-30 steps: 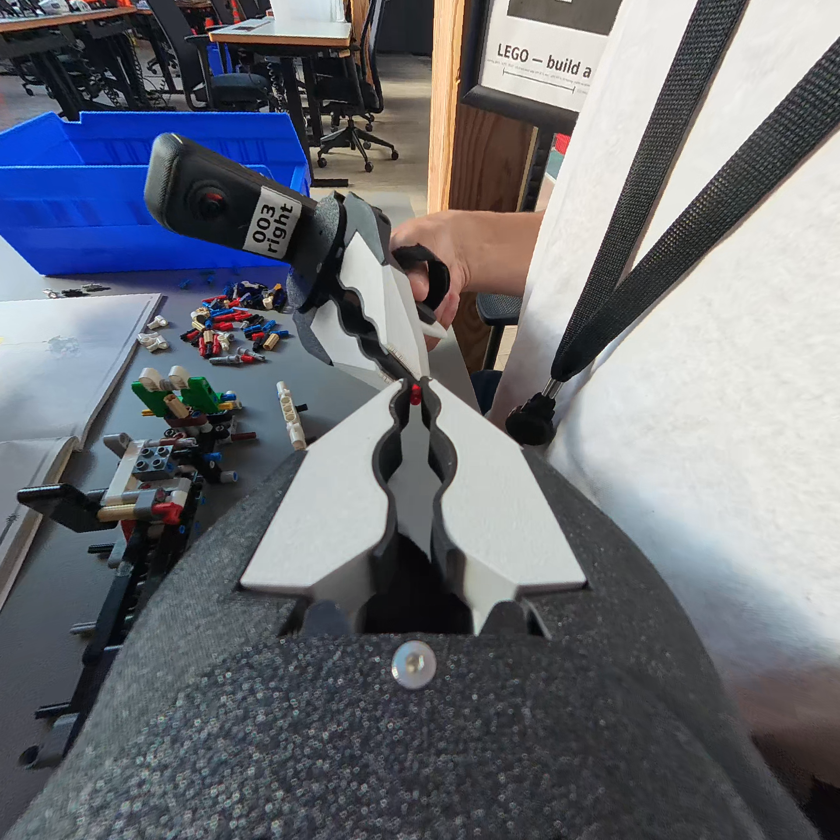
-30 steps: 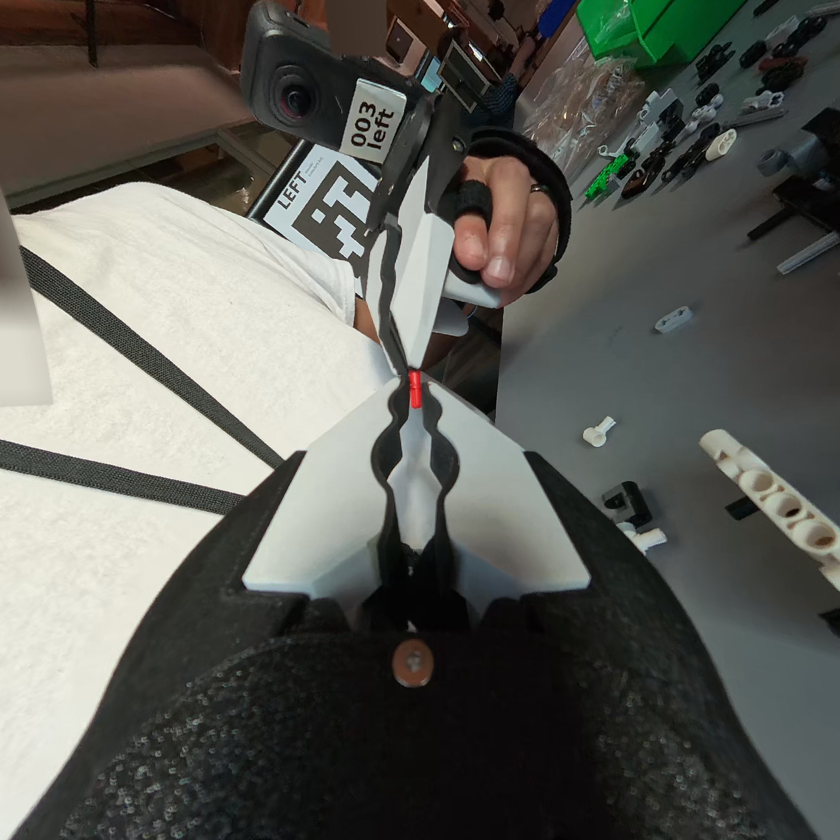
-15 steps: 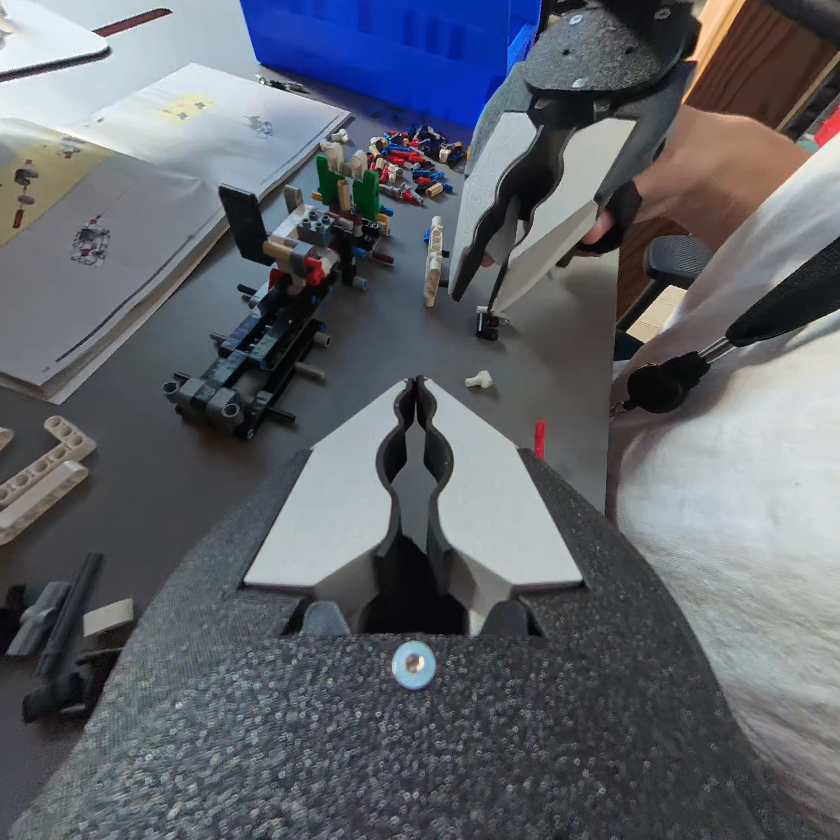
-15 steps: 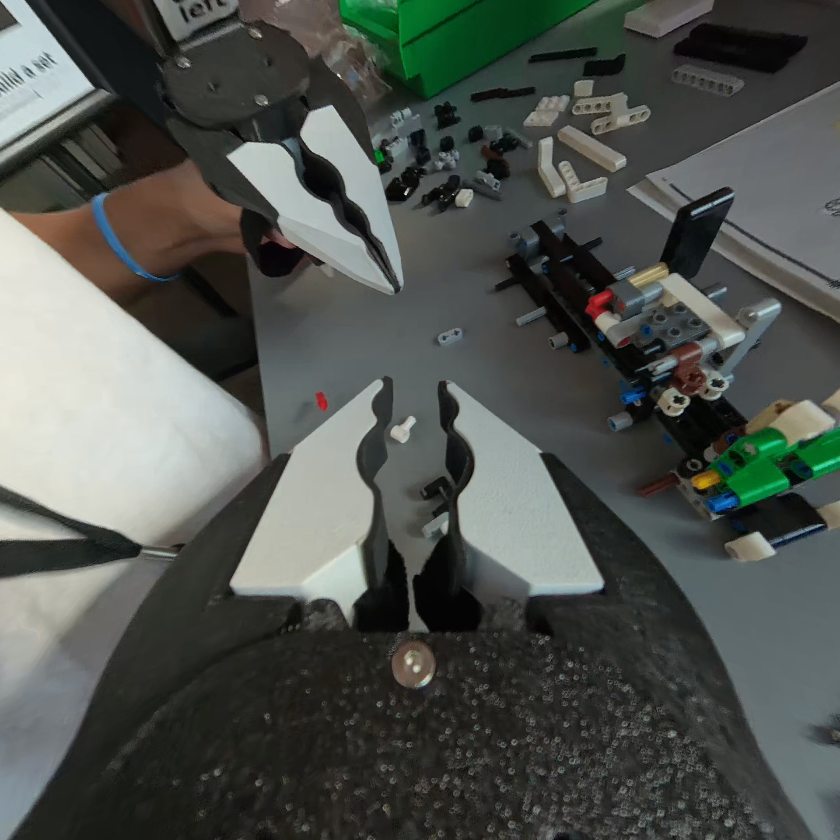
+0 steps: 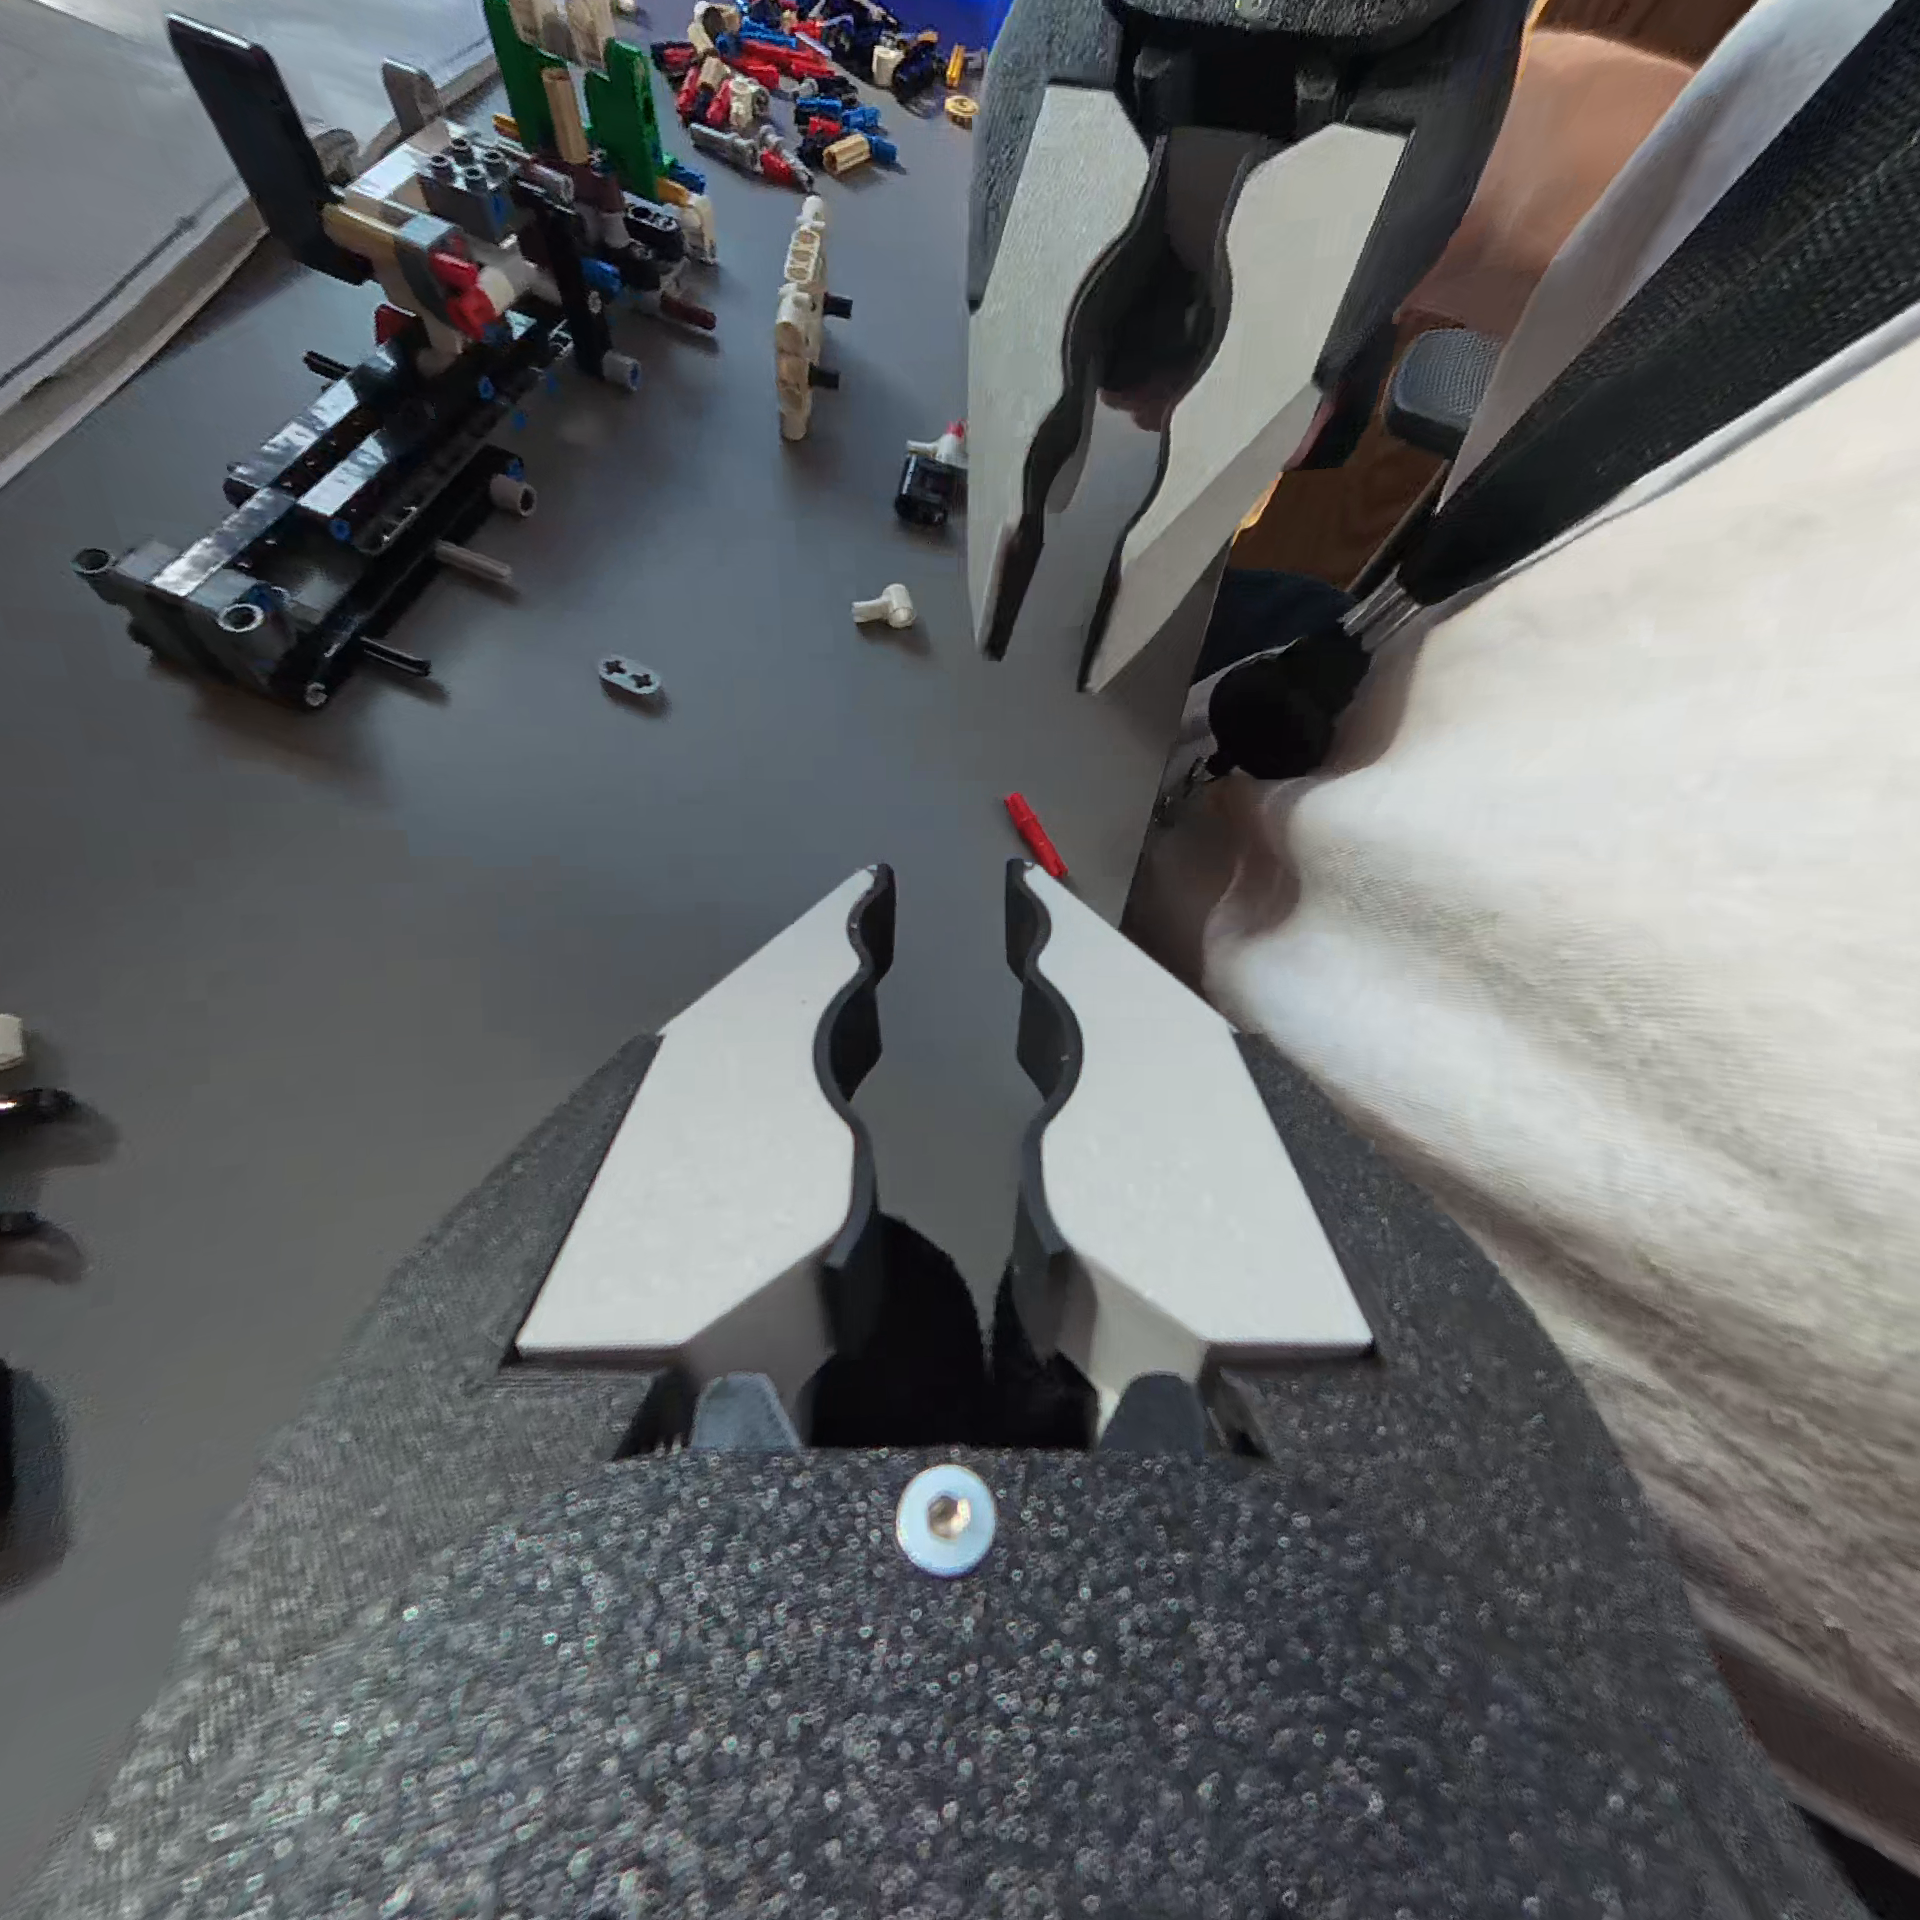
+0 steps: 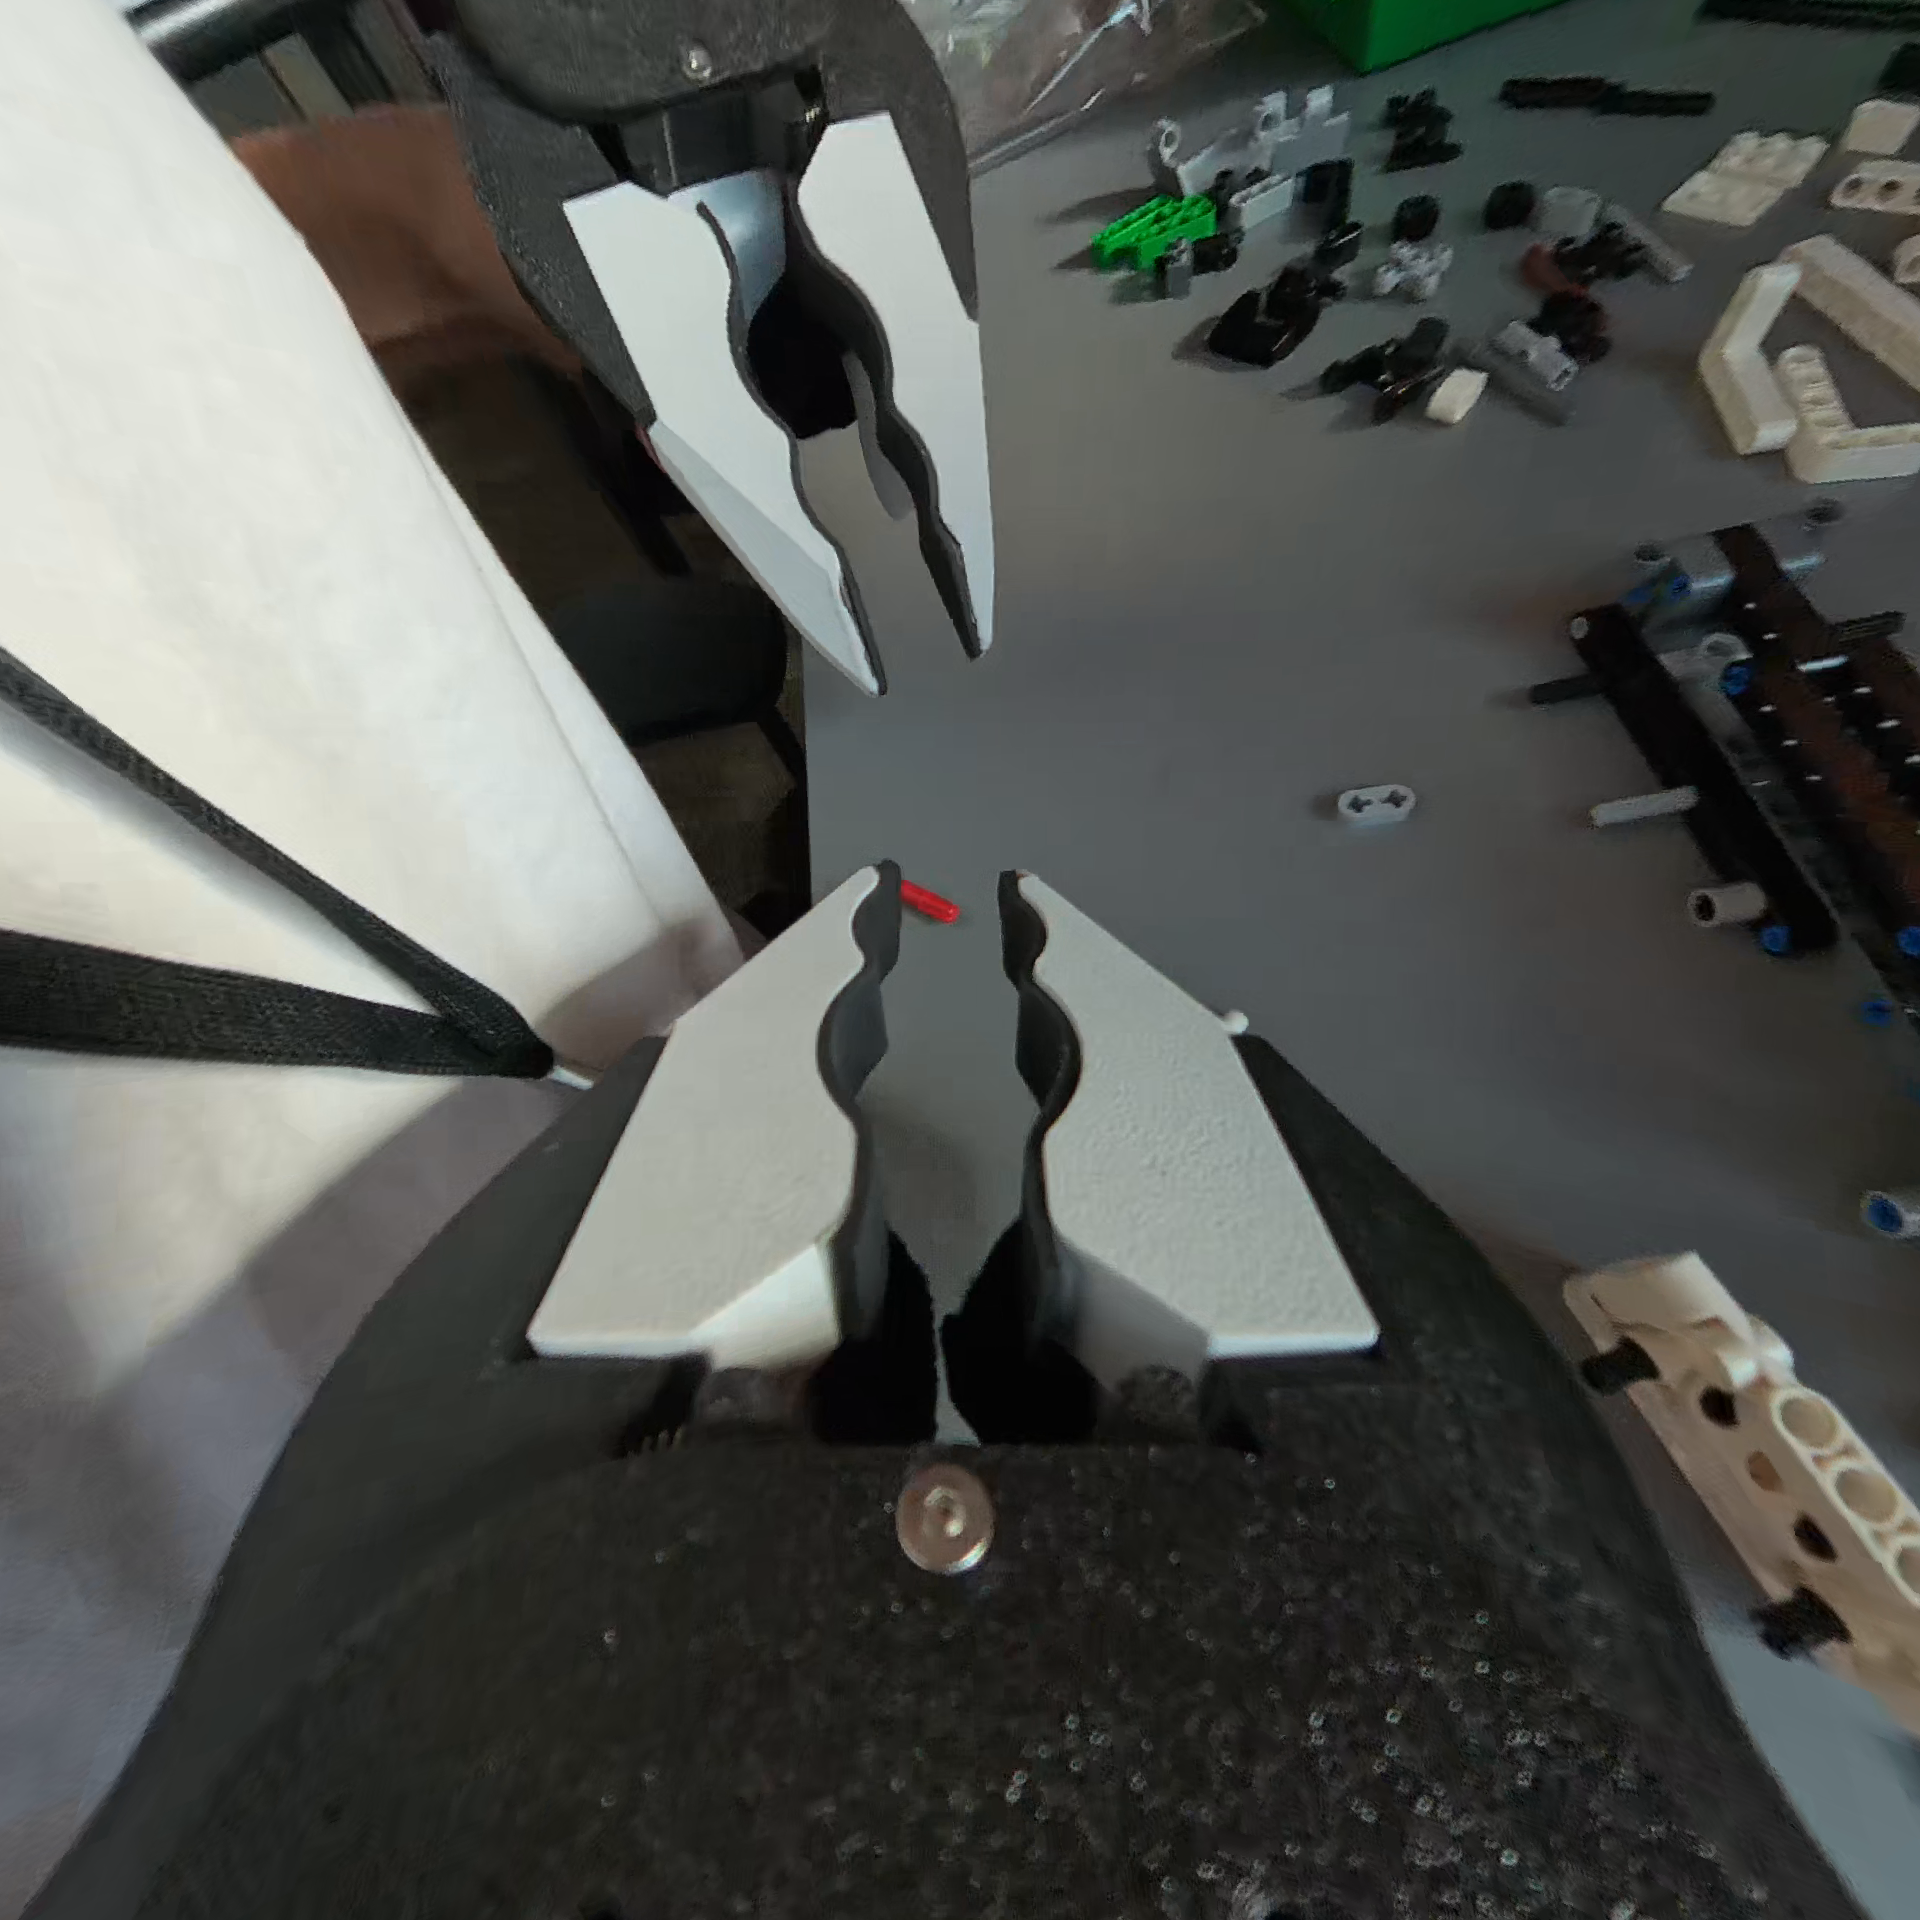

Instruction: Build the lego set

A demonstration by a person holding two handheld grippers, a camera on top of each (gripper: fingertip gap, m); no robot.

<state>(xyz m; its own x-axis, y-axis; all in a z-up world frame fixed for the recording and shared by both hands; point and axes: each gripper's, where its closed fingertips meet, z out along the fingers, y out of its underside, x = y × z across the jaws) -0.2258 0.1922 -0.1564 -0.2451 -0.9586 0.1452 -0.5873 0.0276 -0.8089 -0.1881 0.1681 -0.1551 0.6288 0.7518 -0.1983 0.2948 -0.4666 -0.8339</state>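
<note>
A small red pin [image 5: 1036, 834] lies loose on the dark table near its edge, just past my left gripper's right fingertip. My left gripper [image 5: 951, 873] is open and empty above the table. In the right wrist view the red pin [image 6: 928, 900] lies on the table between the tips of my right gripper [image 6: 943, 876], close to the left pad, and neither pad presses on it. My right gripper is open. Each gripper shows in the other's view, open: the right one [image 5: 1039, 649] and the left one [image 6: 925, 665].
A black brick-built frame model [image 5: 343, 447] stands at the left, with a pile of small coloured pieces [image 5: 800, 94] behind it. A grey two-hole link [image 5: 631, 676], a white connector [image 5: 883, 606] and a cream beam [image 5: 798, 312] lie nearby. A person's white shirt [image 5: 1558, 935] is at the right.
A second ago both grippers pinched the red pin together in the air. Both have since let go and the pin lies on the table. Both grippers have swung down towards it with jaws open.
</note>
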